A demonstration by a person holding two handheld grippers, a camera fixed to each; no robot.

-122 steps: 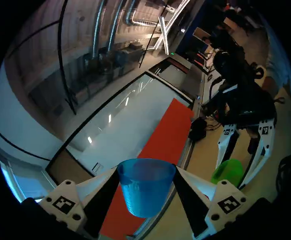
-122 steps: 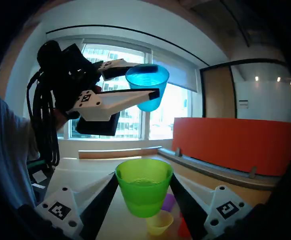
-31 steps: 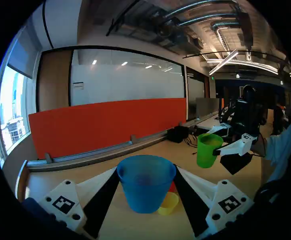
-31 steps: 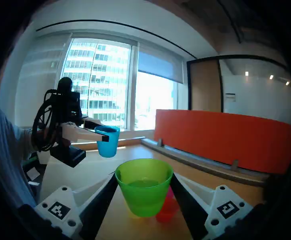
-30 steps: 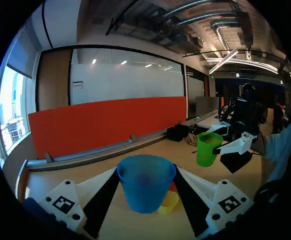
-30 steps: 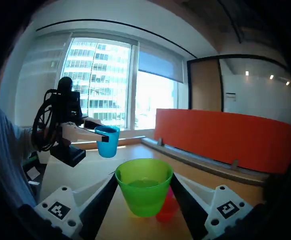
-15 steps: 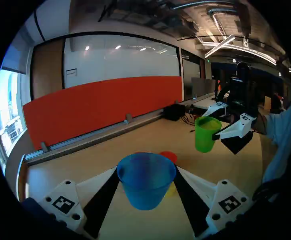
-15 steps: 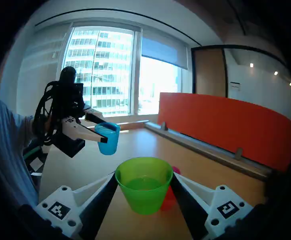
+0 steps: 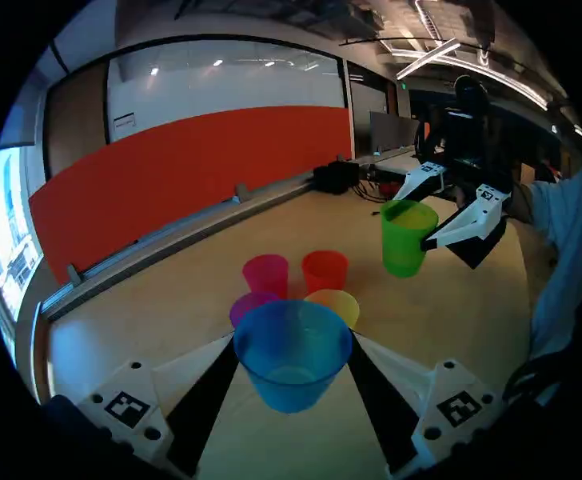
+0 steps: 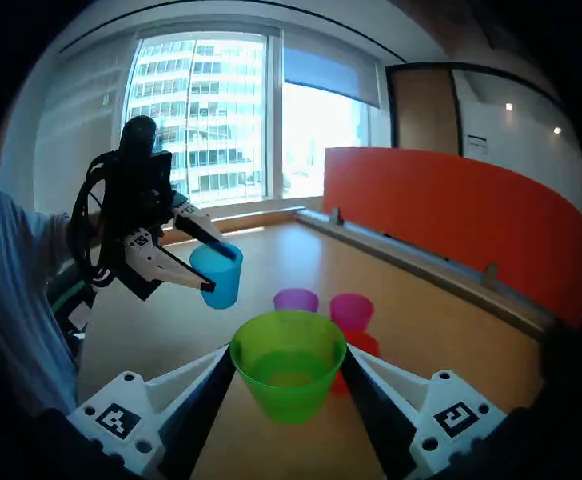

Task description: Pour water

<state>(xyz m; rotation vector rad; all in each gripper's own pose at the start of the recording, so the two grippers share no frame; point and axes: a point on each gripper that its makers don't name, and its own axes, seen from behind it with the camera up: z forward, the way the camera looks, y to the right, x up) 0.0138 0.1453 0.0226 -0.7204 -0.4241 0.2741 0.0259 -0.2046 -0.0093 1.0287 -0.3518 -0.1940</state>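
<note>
Above the tabletop (image 9: 171, 272), your left tongs (image 9: 292, 346) grip the blue cup (image 9: 292, 380) and your right tongs (image 10: 289, 354) grip the green cup (image 10: 289, 394), which holds water. Both cups hang upright, well apart, so I judge no pour is under way; next, bring one rim over the other, level.

Blue cup (image 9: 292, 360), green cup (image 10: 289, 382): seemingly lower.

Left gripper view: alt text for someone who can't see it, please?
The left gripper clamps a blue cup over a wooden table. Beyond it stand four cups, pink, red, purple and yellow, and the right gripper holds a green cup.
</note>
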